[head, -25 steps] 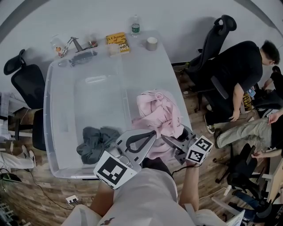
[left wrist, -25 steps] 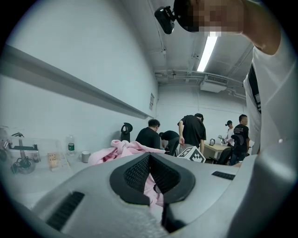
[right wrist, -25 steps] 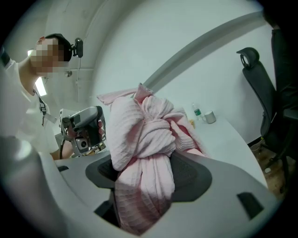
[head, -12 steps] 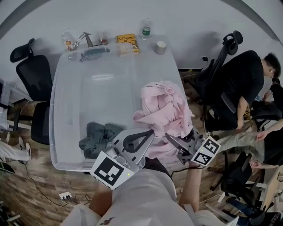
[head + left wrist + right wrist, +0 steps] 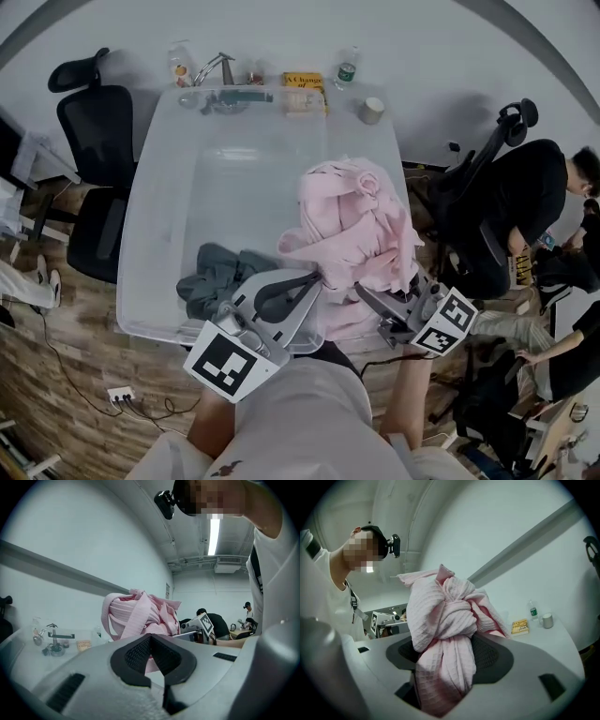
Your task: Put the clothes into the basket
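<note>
Our left gripper (image 5: 317, 277) and right gripper (image 5: 362, 292) both clamp the pink garment (image 5: 352, 220), bunched above the basket (image 5: 159, 216) at its right rim. We reckon it's mid-carry: next, swing it inward beside the grey garment (image 5: 220, 277), then release.

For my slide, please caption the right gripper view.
Right hand-held gripper holding a bunched pink garment between its jaws.

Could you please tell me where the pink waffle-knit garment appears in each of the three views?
Head view: pink waffle-knit garment, right of centre.
Left gripper view: garment at centre, above the jaws.
Right gripper view: garment at centre, bunched between the jaws.
Shared landmark: yellow rectangular book, beyond the garment.
</note>
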`<action>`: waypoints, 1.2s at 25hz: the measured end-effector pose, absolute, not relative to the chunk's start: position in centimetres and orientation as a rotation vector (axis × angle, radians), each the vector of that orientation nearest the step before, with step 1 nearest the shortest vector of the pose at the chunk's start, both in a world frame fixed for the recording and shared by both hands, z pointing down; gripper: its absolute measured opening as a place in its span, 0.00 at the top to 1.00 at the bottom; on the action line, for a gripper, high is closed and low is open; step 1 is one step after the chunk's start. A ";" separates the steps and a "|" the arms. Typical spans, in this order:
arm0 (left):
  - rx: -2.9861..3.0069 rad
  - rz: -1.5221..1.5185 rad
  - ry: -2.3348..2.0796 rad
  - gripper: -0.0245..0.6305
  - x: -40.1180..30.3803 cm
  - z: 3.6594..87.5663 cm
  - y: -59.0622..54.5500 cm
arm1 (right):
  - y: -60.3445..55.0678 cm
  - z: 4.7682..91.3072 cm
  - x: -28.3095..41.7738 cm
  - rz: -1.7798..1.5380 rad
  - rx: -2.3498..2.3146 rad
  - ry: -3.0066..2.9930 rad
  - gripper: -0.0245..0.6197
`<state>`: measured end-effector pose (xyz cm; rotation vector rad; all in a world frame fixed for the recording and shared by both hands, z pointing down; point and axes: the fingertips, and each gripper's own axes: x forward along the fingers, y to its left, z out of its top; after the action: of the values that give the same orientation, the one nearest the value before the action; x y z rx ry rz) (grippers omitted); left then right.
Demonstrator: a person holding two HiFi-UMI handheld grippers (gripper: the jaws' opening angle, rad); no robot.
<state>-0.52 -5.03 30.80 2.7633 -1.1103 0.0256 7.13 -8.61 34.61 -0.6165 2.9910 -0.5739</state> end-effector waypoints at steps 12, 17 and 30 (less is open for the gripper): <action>2.650 0.009 -1.353 0.95 -7.1 30.6 -4.3 | -8.8 33.3 0.3 -0.563 -0.377 3.076 0.50; 2.594 -0.013 -1.439 0.95 -10.5 30.4 -2.9 | -7.9 32.8 -3.6 -0.554 -0.281 3.131 0.50; 2.428 -0.021 -1.678 0.95 -13.2 32.0 -1.5 | -7.2 34.3 -8.0 -0.546 0.026 3.257 0.50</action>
<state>-13.20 -1.50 32.00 2.4276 -1.6782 -0.0213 -7.98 -7.18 34.28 0.0255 3.2574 -0.5462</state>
